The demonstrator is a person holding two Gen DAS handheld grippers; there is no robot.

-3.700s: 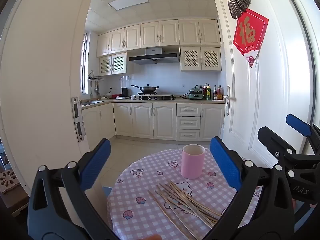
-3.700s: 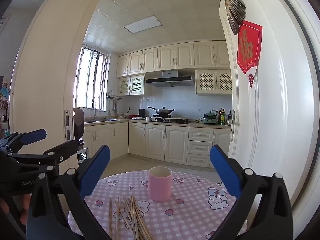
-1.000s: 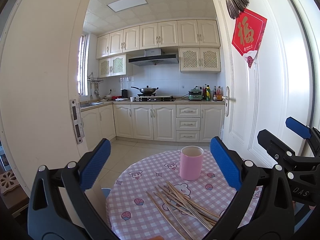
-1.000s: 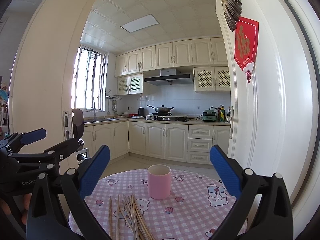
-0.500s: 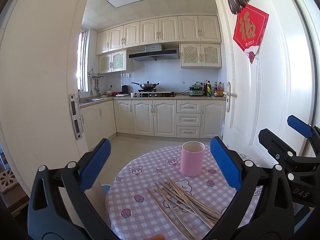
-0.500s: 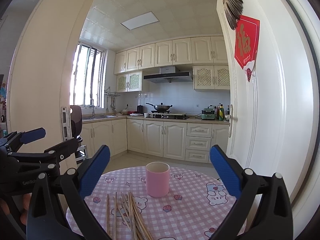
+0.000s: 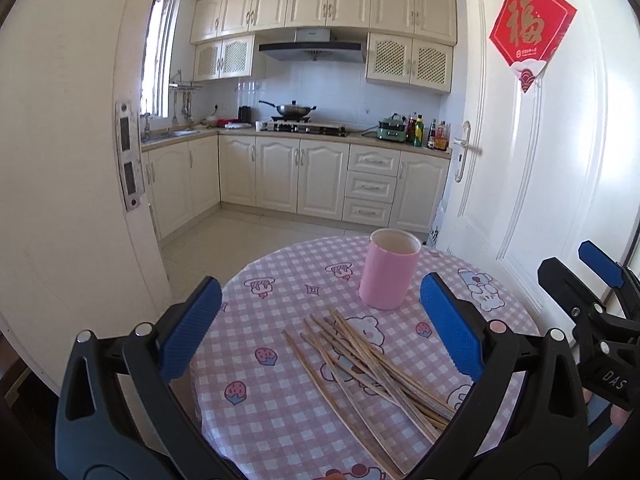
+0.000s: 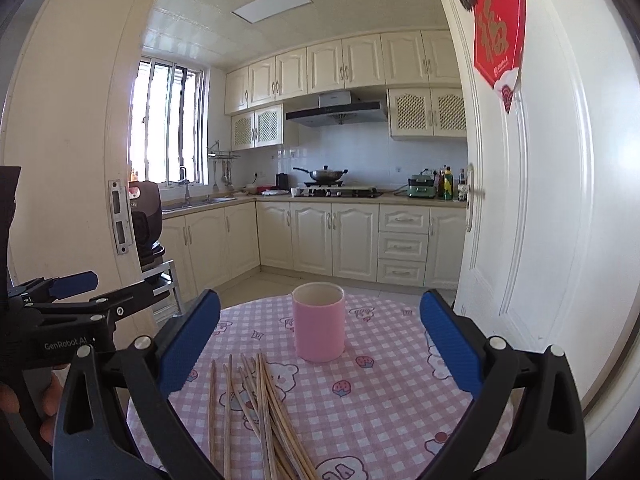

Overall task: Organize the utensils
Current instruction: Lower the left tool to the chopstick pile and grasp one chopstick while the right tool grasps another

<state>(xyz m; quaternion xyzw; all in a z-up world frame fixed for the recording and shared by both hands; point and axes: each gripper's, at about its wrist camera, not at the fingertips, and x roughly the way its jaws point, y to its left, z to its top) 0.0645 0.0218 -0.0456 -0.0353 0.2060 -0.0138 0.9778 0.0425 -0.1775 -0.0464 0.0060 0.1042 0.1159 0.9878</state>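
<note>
I hold both tools above the near edge of the round table (image 7: 280, 412), which wears a pink checked cloth. My left gripper (image 7: 320, 328) has its jaws spread wide with nothing between them; my right gripper (image 8: 320, 340) is spread just as wide and also empty. The loose chopsticks (image 7: 368, 364) lie scattered flat at 6 o'clock of the pink cup (image 7: 390, 274), just short of it. The cup stands upright near the table's middle.
</note>
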